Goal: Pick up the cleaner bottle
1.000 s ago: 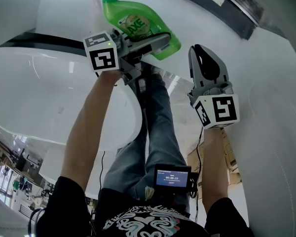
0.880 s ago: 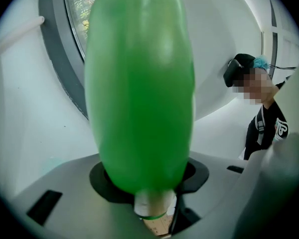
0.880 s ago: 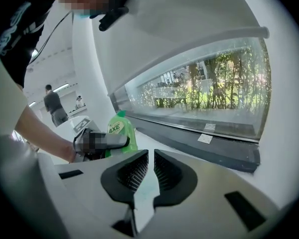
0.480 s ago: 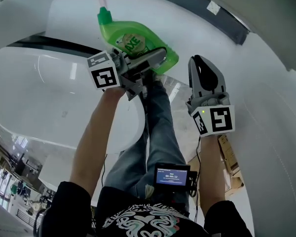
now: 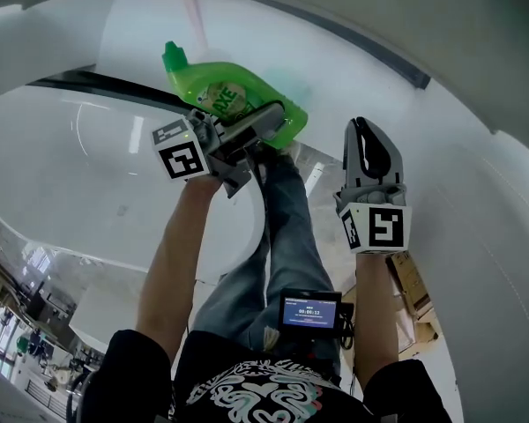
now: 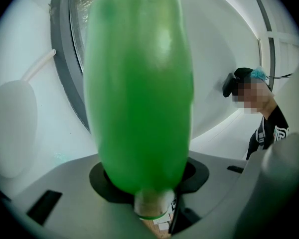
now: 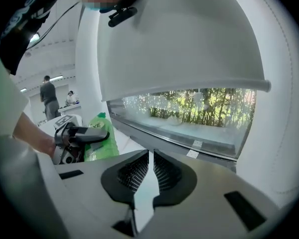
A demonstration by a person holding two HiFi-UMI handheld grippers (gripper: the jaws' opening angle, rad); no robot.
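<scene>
Count: one cleaner bottle [image 5: 225, 95], green with a green cap, and two tools, each carrying one marker cube.

Left tool [image 5: 266, 123]: its jaws are clamped across the lower body of the cleaner bottle, one on each side. In the left gripper view the green body [image 6: 139, 83] fills the space between the jaws. The bottle is in the air, clear of the white curved surface [image 5: 88, 166] below it. It lies tilted, with the cap toward the upper left in the head view and the label facing up.

Right tool [image 5: 370, 148]: empty, with the jaws drawn together to a thin slit. It sits to the right of the bottle and apart from it. The right gripper view shows the bottle [image 7: 100, 142] at far left in the left tool's grip.

One small screen [image 5: 309, 310] sits at the person's waist. Two figures [image 7: 50, 101] stand in the far background of the right gripper view
</scene>
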